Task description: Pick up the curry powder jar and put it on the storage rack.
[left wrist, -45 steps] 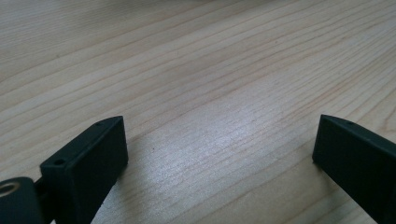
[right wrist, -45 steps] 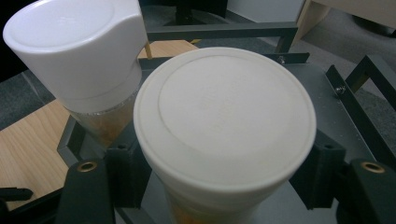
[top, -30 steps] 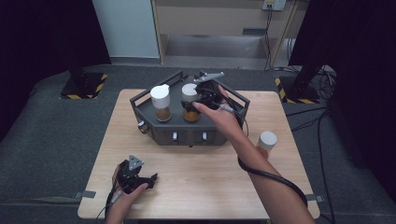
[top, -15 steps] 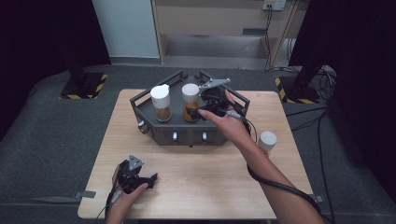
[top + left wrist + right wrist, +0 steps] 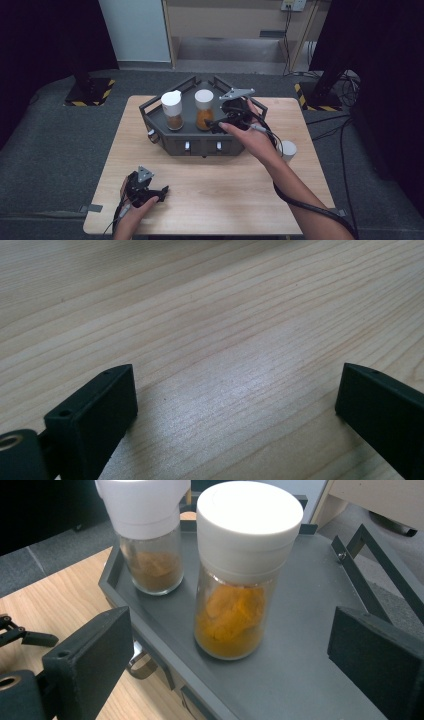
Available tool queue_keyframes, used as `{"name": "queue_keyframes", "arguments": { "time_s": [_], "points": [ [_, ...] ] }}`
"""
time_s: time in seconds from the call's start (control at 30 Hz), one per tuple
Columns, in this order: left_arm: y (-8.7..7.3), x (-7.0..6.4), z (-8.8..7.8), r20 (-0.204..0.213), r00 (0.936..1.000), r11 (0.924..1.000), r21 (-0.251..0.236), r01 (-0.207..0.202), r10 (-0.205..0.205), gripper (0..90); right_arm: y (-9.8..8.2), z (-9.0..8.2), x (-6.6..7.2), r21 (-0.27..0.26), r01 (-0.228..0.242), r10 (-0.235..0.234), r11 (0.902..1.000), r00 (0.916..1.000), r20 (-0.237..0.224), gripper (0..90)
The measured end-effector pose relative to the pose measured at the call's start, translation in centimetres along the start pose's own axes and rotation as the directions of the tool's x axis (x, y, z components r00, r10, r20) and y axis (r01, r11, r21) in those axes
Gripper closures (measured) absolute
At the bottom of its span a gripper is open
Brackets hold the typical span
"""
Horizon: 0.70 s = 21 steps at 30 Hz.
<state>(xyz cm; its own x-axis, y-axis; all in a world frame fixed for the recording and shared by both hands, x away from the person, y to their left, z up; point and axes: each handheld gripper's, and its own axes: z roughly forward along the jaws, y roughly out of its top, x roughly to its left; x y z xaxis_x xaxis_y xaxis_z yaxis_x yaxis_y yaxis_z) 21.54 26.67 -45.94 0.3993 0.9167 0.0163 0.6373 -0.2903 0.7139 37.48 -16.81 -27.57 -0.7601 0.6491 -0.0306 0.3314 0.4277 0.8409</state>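
Right jaws: the right gripper (image 5: 216, 123) has just been opening; its jaws stand wide either side of the orange spice jar (image 5: 239, 580), pads clear of the glass.
Jar: upright on the grey tray (image 5: 190, 100), far side of the table (image 5: 225, 200).
Neighbour: the brown spice jar (image 5: 172, 111) is just left.
Risk: a sideways pull-back could clip and topple either jar.
Left jaws: the left gripper (image 5: 150, 192) rests wide and empty at the near left.
Third jar: the white-capped jar (image 5: 287, 150) at right risks a brushing forearm.

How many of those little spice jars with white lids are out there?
3. Two stand side by side on the dark tray: the brown spice jar at left, the orange spice jar right of it. A third jar stands on the table, right of the tray.
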Motion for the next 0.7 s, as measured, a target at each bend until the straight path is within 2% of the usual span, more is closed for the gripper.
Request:
{"name": "queue_keyframes", "arguments": {
  "time_s": [0.3, 0.7],
  "points": [
    [0.0, 0.0, 0.0, 0.0, 1.0, 1.0, 0.0, 0.0, 0.0, 1.8, -1.0, -0.7, 0.0, 0.005, 0.016, -0.016, 0.9999, 0.9999, -0.006, 4.7],
    [0.0, 0.0, 0.0, 0.0, 1.0, 1.0, 0.0, 0.0, 0.0, 1.8, -2.7, -2.0, -0.7, 0.011, 0.006, -0.006, 0.9999, 1.0, -0.004, 4.6]
  ]
}}
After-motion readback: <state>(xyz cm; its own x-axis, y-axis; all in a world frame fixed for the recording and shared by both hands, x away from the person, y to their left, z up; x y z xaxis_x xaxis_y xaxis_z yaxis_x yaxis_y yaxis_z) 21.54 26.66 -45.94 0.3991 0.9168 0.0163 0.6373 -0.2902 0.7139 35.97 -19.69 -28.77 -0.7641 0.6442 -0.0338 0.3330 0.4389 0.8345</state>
